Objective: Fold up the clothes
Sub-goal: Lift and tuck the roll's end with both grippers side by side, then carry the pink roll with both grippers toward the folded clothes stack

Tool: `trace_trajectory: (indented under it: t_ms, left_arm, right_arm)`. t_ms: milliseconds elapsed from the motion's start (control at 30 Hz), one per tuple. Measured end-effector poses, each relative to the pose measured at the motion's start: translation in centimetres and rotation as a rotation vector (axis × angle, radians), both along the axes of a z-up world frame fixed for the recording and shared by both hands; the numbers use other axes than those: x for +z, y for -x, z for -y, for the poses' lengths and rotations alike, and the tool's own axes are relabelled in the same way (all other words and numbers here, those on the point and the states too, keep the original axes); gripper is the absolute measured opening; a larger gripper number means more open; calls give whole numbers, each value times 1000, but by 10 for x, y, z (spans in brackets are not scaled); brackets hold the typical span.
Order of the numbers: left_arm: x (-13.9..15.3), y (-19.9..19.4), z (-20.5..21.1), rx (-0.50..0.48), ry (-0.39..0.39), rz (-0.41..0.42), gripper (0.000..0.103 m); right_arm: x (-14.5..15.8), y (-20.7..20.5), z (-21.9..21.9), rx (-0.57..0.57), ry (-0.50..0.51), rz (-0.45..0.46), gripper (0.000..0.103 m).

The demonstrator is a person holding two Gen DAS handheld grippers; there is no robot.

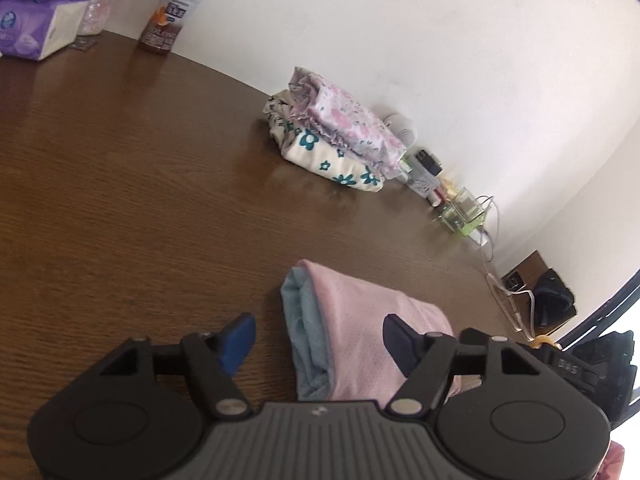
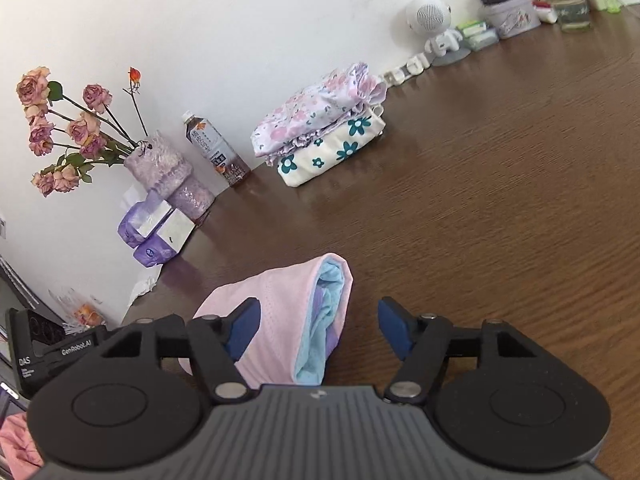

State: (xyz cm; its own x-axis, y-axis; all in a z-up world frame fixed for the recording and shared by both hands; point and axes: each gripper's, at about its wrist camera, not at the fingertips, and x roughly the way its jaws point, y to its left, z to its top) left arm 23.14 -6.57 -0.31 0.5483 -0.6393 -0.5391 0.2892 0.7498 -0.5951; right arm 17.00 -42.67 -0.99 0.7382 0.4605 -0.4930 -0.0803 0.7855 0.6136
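Note:
A folded pink garment with a light blue lining [image 1: 356,332] lies on the brown wooden table, just in front of both grippers. My left gripper [image 1: 320,340] is open, its jaws standing on either side of the garment's left end, above it. In the right wrist view the same garment [image 2: 280,320] lies between the open jaws of my right gripper [image 2: 318,330], at its right end. A stack of two folded floral garments [image 1: 332,136] sits near the wall; it also shows in the right wrist view [image 2: 320,132].
A tea bottle [image 2: 218,150], a vase of dried roses [image 2: 160,168] and purple tissue packs [image 2: 156,232] stand by the wall. A small white robot figure [image 2: 434,24], tins and jars [image 2: 516,16] line the back. A black device [image 2: 36,344] sits at left.

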Motion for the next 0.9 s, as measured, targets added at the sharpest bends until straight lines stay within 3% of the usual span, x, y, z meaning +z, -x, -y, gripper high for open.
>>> trace_trajectory:
  t_ms: [200, 300, 367, 567, 733, 900]
  left_arm:
    - [-3, -13, 7, -60, 34, -24, 68]
    - [-7, -24, 10, -118, 58, -20, 66]
    - [-10, -29, 11, -130, 76, -28, 57]
    - [-21, -35, 5, -114, 119, -58, 27]
    - [-23, -35, 5, -107, 114, -45, 23]
    - [-21, -29, 10, -120, 71, 9, 20]
  right_arm:
    - [-10, -23, -3, 42, -50, -53, 60]
    - [-15, -29, -2, 47, -82, -72, 42]
    - [-20, -31, -2, 55, -112, -79, 34]
    - [-28, -32, 4, 55, -179, -76, 29]
    - [-30, -31, 1, 60, -168, -70, 21]
    - [-25, -28, -8, 72, -89, -36, 19]
